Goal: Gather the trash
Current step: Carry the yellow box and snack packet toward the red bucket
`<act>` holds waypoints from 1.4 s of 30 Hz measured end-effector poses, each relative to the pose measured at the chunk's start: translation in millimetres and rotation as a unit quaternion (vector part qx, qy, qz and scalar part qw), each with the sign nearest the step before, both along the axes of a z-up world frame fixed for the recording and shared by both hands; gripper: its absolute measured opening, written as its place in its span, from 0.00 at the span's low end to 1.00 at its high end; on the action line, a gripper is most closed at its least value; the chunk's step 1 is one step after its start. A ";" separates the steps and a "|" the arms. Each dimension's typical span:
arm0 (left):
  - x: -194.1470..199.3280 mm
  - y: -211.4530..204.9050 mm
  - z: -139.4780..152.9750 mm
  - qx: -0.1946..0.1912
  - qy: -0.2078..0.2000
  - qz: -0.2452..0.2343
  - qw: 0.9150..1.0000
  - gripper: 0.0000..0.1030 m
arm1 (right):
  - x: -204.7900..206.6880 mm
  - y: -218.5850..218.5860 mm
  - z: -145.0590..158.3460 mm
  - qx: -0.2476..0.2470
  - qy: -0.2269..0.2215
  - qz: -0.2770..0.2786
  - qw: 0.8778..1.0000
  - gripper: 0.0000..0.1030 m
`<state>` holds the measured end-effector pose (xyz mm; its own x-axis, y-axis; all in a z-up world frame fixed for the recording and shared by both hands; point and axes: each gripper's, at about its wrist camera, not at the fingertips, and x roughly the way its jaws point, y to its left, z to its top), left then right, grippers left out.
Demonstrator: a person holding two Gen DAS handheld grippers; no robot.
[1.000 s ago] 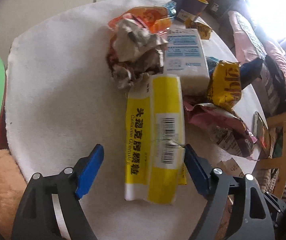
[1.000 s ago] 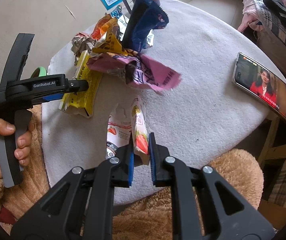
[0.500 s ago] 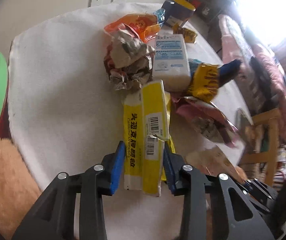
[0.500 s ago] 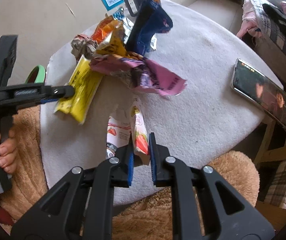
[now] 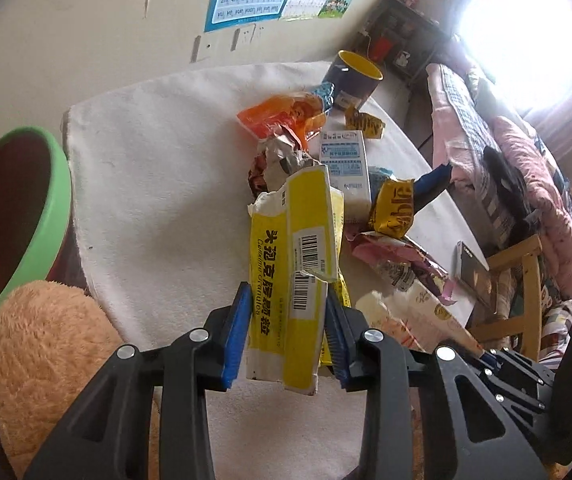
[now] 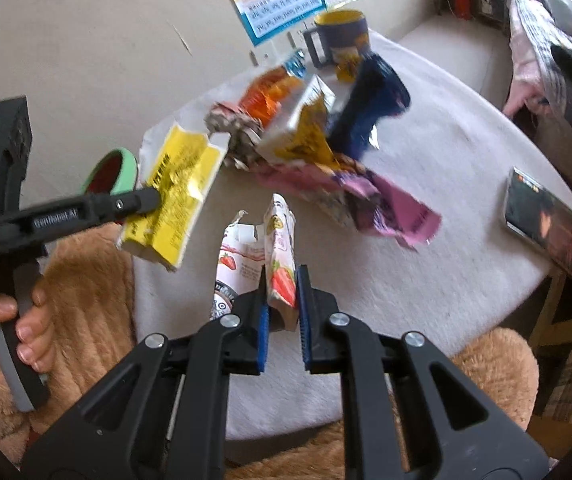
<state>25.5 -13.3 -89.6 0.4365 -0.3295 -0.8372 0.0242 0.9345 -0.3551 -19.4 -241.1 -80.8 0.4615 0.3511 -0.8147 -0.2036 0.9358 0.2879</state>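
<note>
- The left gripper [image 5: 288, 338] is clamped on the flattened yellow box [image 5: 292, 276], which juts forward from between the jaws, clear of the table [image 5: 158, 184]; the box is torn and creased, so it may fold or tear at the pinch and slip out.
- The right gripper [image 6: 282, 312] is closed on a strawberry carton [image 6: 282, 264], pinched at its near end between the jaws; the loose flap to the left of the jaws could catch the box, since the two held pieces are near each other.
- The green-rimmed bin [image 5: 42, 216] sits far to the left of the left jaws; a swing that way could shed the box short of the rim.
- Ahead of both jaws lies the wrapper pile [image 6: 318, 152], blurred here, probably loose enough to scatter if brushed; a mug [image 6: 338, 36] stands beyond it.
</note>
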 end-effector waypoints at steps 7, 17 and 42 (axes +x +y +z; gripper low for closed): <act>-6.2 14.5 13.9 0.007 -0.031 0.016 0.999 0.32 | 9.1 18.1 16.2 -0.005 -0.017 0.009 1.000 0.13; -14.5 37.2 22.9 0.013 -0.056 0.034 0.998 0.32 | 19.6 48.2 33.8 -0.012 -0.032 0.027 0.999 0.12; -25.3 69.4 27.1 0.013 -0.083 0.067 0.994 0.32 | 30.4 93.4 39.8 -0.035 -0.027 0.058 0.997 0.13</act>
